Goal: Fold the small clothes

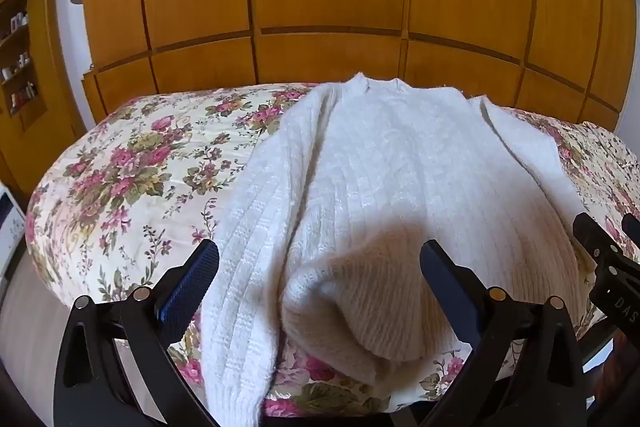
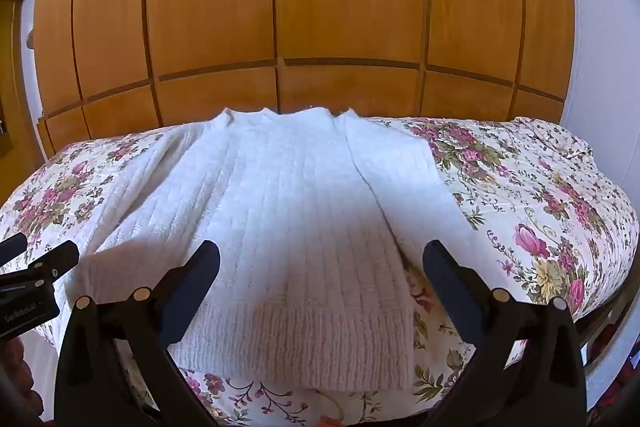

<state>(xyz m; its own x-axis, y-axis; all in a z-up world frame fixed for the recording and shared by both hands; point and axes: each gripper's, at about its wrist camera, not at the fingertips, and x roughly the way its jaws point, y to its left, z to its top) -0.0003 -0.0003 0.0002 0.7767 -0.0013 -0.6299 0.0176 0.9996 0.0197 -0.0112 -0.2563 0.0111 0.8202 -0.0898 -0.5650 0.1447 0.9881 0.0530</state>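
On the floral bedspread [image 2: 520, 187], one white sweater [image 2: 288, 211], left tool [image 1: 320, 267] and right tool [image 2: 322, 265] both wide, empty

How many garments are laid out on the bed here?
1: a white knit sweater lies flat on the floral bedspread, hem toward the cameras, collar toward the wardrobe. Nothing else shows, though something could lie beneath it.

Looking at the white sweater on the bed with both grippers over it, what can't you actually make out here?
- Sweater left cuff: left wrist view, runs off the bottom edge.
- Its right cuff: right wrist view, hidden behind a finger of the right gripper.
- Shelf items: left wrist view, too small.
- Left gripper: open, nothing hidden between.
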